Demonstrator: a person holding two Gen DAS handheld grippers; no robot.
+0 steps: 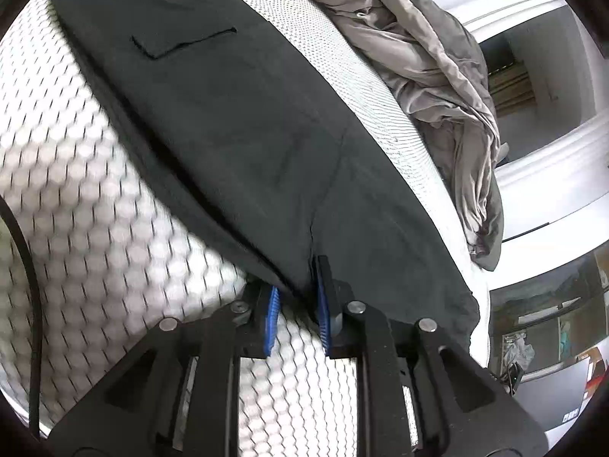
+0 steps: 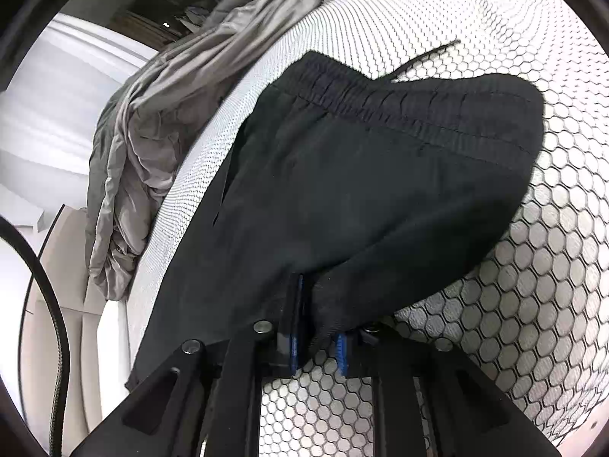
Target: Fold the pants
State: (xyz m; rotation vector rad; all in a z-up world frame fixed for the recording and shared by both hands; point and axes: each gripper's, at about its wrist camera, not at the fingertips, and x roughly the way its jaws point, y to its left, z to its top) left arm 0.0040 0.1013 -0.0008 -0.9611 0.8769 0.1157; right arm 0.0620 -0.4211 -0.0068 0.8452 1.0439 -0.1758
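On the bed's white, hexagon-patterned mattress (image 1: 95,205), the left hand-held gripper (image 1: 297,312) has its blue-padded fingers (image 1: 271,316) closed onto a fold of the dark pants (image 1: 236,133), pinching the fabric at its near hem where a seam runs down into the jaws. From that grip the pants stretch away across the mattress as one long, flat panel, with a stitched pocket outline (image 1: 179,43) visible on the far part. Beyond the pants' far side, a crumpled grey blanket (image 1: 430,76) lies along the far edge of the mattress, apart from the garment.

In the right wrist view, the right hand-held gripper (image 2: 318,342) likewise clamps a bunched bit of the pants (image 2: 380,190) between its blue pads (image 2: 295,337), the cloth gathered into a small pucker right at the jaws. Here the gathered elastic waistband (image 2: 399,103) runs across the far part of the garment, and a thin drawstring (image 2: 430,57) trails out from it onto the bare mattress (image 2: 533,285). The grey blanket (image 2: 160,114) is heaped along the mattress edge at the left of this view. A black cable (image 2: 57,323) curves through the near left of the frame.
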